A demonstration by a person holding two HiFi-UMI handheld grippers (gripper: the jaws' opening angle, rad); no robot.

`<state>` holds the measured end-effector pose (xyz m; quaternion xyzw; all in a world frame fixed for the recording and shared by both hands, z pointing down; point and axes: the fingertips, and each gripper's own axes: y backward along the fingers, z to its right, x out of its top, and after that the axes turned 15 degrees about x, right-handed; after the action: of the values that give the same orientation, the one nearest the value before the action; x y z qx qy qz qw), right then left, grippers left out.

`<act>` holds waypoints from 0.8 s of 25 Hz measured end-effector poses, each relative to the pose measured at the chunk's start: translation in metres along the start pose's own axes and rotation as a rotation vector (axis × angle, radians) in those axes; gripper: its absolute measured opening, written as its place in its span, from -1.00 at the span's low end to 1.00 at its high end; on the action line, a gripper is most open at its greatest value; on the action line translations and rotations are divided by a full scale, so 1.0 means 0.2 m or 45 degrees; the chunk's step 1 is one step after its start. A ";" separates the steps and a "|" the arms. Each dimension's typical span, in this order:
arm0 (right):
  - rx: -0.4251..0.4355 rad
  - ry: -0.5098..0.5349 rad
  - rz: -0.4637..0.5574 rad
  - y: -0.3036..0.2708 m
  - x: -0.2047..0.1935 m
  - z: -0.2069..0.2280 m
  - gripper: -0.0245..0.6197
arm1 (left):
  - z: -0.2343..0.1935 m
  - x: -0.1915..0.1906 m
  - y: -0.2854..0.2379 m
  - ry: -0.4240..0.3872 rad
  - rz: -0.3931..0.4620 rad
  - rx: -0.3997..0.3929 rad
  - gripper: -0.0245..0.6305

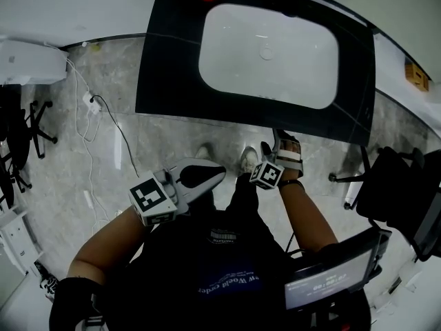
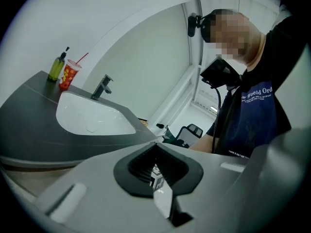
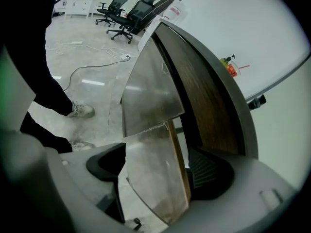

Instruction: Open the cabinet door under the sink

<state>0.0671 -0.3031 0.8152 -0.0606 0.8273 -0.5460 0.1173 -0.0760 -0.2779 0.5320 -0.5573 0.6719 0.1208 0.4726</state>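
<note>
Head view shows the person standing before a dark tabletop (image 1: 172, 67) with a white sink (image 1: 269, 54) set in it. On the left, the left gripper (image 1: 219, 174) is held near the waist, almost level, with the forearm bent across the body. Its fingers (image 2: 127, 171) are closed, tips together, with nothing in them. I judge it is parked there only to keep clear, since the task needs one hand.

To the right, the right gripper (image 3: 156, 169) reaches forward and steeply down, just under the front edge of the tabletop, the arm nearly straight. Its fingers (image 3: 104, 164) stand wide apart and the free edge of the door (image 3: 153, 195) is between them. No pad seems to press on it. The door is under the sink, hidden from above, and it looks already swung a little out from the cabinet. Probably the wide opening is there to straddle this edge, so the door can be moved sideways.
</note>
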 end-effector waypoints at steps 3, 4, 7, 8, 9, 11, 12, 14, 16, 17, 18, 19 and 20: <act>-0.050 0.019 0.006 0.00 0.02 0.04 0.32 | -0.01 -0.04 -0.01 0.013 -0.008 -0.009 -0.92; -0.058 0.024 0.008 -0.01 0.04 0.05 0.32 | -0.02 -0.06 -0.01 0.020 -0.013 -0.012 -0.92; -0.039 0.033 -0.014 -0.09 0.04 0.03 0.32 | -0.03 -0.12 -0.02 0.038 -0.034 -0.020 -0.92; -0.023 0.027 -0.030 -0.12 0.04 0.03 0.32 | -0.04 -0.15 -0.03 0.044 -0.041 -0.023 -0.92; -0.009 0.022 -0.045 -0.14 0.03 0.03 0.32 | -0.04 -0.16 -0.04 0.049 -0.045 -0.026 -0.92; 0.018 0.032 -0.070 -0.18 0.03 0.04 0.32 | -0.04 -0.19 -0.05 0.058 -0.046 -0.033 -0.92; 0.050 0.053 -0.081 -0.18 0.03 0.04 0.32 | -0.04 -0.20 -0.05 0.063 -0.044 -0.037 -0.92; 0.120 0.102 -0.105 -0.20 0.04 0.03 0.32 | -0.03 -0.21 -0.04 0.069 -0.044 -0.043 -0.92; 0.143 0.111 -0.119 -0.20 0.03 0.02 0.31 | -0.03 -0.23 -0.03 0.075 -0.047 -0.043 -0.92; 0.146 0.113 -0.119 -0.20 0.03 0.02 0.29 | -0.03 -0.23 -0.03 0.078 -0.046 -0.043 -0.92; 0.143 0.117 -0.119 -0.19 0.03 0.03 0.20 | -0.03 -0.23 -0.02 0.079 -0.045 -0.043 -0.92; 0.138 0.124 -0.120 -0.18 0.03 0.05 0.05 | -0.02 -0.23 -0.02 0.079 -0.043 -0.043 -0.92; 0.139 0.138 -0.122 -0.17 0.03 0.06 -0.13 | -0.02 -0.23 -0.01 0.078 -0.040 -0.045 -0.92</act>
<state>0.0629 -0.3286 0.8403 -0.0639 0.7975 -0.5979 0.0492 -0.0794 -0.2519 0.5710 -0.5796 0.6750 0.1078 0.4437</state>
